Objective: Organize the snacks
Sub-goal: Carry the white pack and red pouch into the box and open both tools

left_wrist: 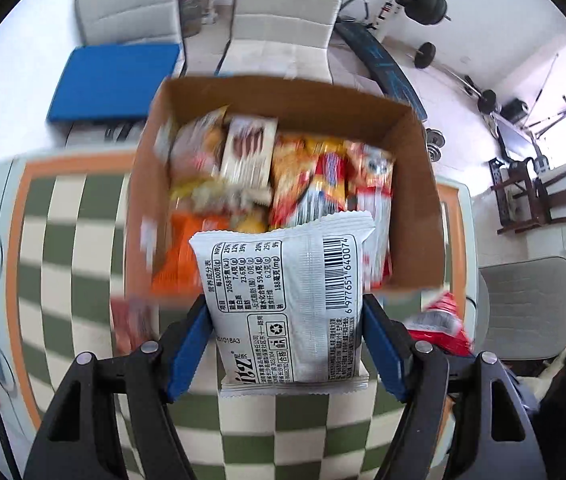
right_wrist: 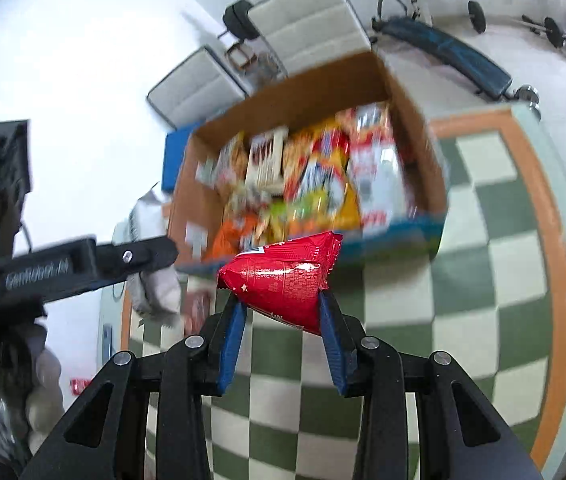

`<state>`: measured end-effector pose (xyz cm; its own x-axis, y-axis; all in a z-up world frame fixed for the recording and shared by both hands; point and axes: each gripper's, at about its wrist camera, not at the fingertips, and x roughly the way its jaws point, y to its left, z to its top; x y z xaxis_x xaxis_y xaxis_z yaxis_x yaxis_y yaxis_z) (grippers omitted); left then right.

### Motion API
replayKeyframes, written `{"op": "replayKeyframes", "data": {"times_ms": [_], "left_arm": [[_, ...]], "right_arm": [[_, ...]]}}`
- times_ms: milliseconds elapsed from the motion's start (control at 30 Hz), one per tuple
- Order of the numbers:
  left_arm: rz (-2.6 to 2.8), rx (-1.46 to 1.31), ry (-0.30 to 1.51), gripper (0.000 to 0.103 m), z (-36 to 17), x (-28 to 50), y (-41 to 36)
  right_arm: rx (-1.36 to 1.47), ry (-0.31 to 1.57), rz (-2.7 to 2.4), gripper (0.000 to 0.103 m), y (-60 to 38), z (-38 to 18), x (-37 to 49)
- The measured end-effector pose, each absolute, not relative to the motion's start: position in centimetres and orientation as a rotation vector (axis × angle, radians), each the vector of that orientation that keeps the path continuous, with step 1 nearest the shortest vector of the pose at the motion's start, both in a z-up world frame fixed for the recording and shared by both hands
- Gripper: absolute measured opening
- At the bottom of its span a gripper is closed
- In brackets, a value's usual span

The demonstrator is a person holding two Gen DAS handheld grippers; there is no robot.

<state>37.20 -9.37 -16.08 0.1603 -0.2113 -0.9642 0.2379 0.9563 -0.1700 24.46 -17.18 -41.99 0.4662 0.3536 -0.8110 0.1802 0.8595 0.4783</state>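
Snack packets (left_wrist: 287,304) gripped, box (left_wrist: 415,200) full

The left gripper (left_wrist: 285,312) clamps a white snack packet (left_wrist: 287,300); the right gripper (right_wrist: 281,310) pinches a red snack packet (right_wrist: 283,280), both angled downward.

A home is indicated: a checkered dining table (left_wrist: 63,240), padded chairs (left_wrist: 283,12) and a weight bench (right_wrist: 451,60) are seen.
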Motion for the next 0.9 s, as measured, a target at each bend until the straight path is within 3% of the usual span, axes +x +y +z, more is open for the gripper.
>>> {"op": "replayKeyframes", "data": {"times_ms": [267,667,767,833,900], "left_arm": [[-0.316,0.114,1.511,0.071,-20.9,46.0,-13.2],[-0.260,0.156,1.653,0.072,-27.4,49.1,-14.4],[-0.262,0.127,1.695,0.072,-28.1,49.0,-14.1],[-0.254,0.120,1.688,0.073,-28.2,48.8,-13.9],[-0.255,0.107,1.682,0.080,-28.0,48.6,-13.5]], "right_arm": [[0.487,1.072,0.015,0.039,-20.4,-41.8,32.4],[0.474,1.210,-0.057,0.040,-23.2,-46.4,36.5],[0.499,1.233,-0.074,0.043,-23.8,-47.3,36.3],[0.515,1.250,-0.092,0.050,-24.0,-47.7,36.1],[0.534,1.253,-0.095,0.052,-24.3,-47.9,36.0]]}}
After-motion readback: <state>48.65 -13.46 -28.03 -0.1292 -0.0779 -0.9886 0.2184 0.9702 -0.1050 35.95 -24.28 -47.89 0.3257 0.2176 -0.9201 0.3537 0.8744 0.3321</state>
